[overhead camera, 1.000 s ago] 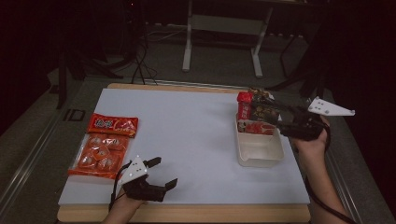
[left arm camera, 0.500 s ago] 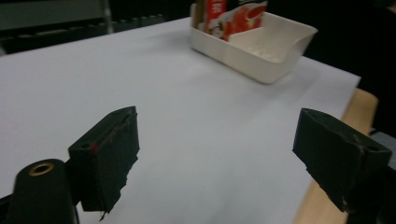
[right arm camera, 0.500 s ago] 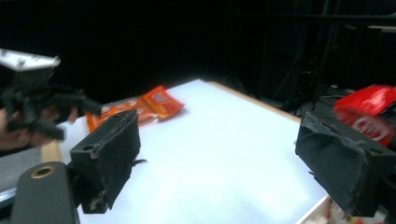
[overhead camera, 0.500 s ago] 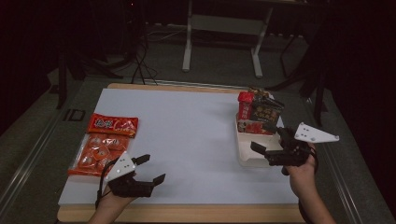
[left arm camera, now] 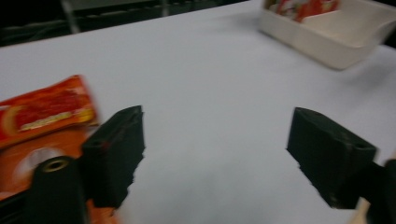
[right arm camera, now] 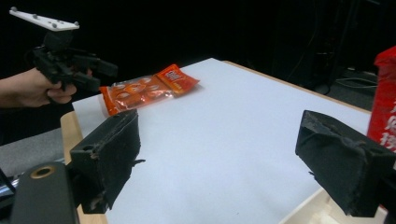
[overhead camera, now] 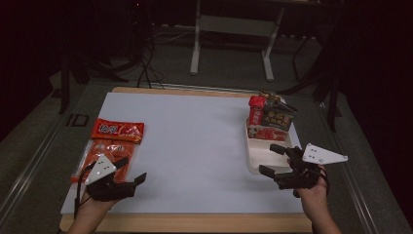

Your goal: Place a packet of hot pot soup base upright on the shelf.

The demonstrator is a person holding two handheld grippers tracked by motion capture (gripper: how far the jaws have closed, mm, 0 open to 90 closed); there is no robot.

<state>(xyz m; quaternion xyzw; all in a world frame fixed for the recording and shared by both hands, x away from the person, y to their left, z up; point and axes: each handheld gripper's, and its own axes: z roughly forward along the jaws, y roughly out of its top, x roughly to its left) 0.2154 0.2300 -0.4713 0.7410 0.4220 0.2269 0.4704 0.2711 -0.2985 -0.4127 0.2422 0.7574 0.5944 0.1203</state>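
Nearest the viewer, the left tongs (overhead camera: 131,171) hover low over the near-left part of the white surface (overhead camera: 195,141), jaws apart with nothing between them, though they have just been closing somewhat. Just beside them lies the orange snack bag (overhead camera: 104,156), flat on the surface, its far end touching or overlapped by a smaller red packet (overhead camera: 118,130). The bag appears to be thin film holding several small wrapped pieces: judged light, soft and crinkly, slippery where glossy, and liable to sag or slide if pinched mid-panel. The better hold is likely a sealed edge or corner, where the film is doubled and stiffer, with the jaws set across the seam. At the near right, the right tongs (overhead camera: 272,161) stand released and empty at the near end of the cream tray (overhead camera: 255,158). Farther back, the tray's far compartment holds upright red and dark snack packs (overhead camera: 270,117), well apart from the orange snack bag.
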